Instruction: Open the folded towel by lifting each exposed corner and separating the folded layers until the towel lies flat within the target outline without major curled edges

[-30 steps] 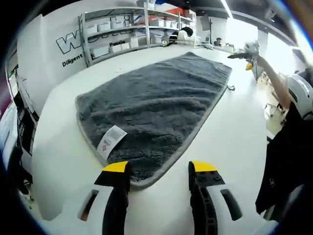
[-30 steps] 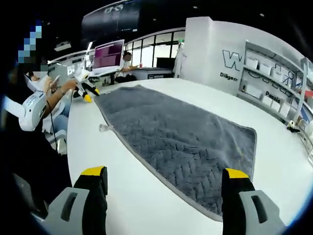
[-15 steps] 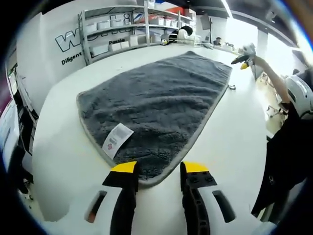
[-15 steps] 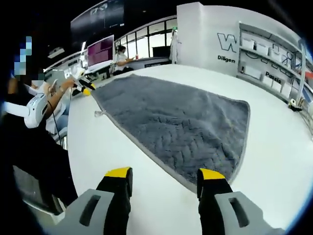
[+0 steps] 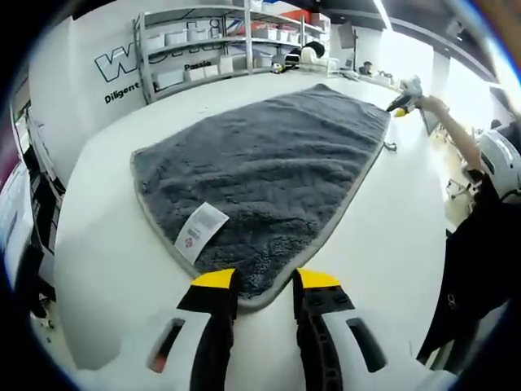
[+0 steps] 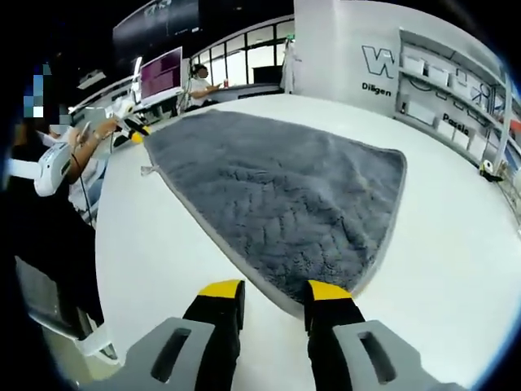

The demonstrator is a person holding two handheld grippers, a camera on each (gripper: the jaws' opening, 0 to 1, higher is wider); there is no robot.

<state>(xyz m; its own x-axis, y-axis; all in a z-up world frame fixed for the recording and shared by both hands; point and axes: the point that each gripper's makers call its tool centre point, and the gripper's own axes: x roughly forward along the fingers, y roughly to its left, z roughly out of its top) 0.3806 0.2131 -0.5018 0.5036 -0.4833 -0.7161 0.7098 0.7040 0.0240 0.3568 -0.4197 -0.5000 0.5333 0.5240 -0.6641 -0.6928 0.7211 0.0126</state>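
Observation:
A dark grey towel [image 5: 269,163] lies spread on the white table [image 5: 106,269], with a white label [image 5: 200,231] near its close corner. My left gripper [image 5: 265,281] straddles that corner; its jaws are narrowed but still apart, and the grey hem lies between them. In the right gripper view the towel [image 6: 277,187] stretches away. My right gripper [image 6: 275,290] stands over its near edge, jaws narrowed with a gap and the hem between them. Each gripper also appears far off in the other's view: the right gripper [image 5: 404,96] and the left gripper [image 6: 130,130].
Metal shelves with white bins [image 5: 212,49] stand behind the table by a lettered white wall. A person's arm [image 5: 456,134] reaches in from the right. A lit monitor [image 6: 159,77] and a seated person [image 6: 198,85] are in the background. Bare table surrounds the towel.
Both grippers' jaws have narrowed steadily, the right one far more. Both have come in closer to the towel's edge. The towel itself has not shifted.

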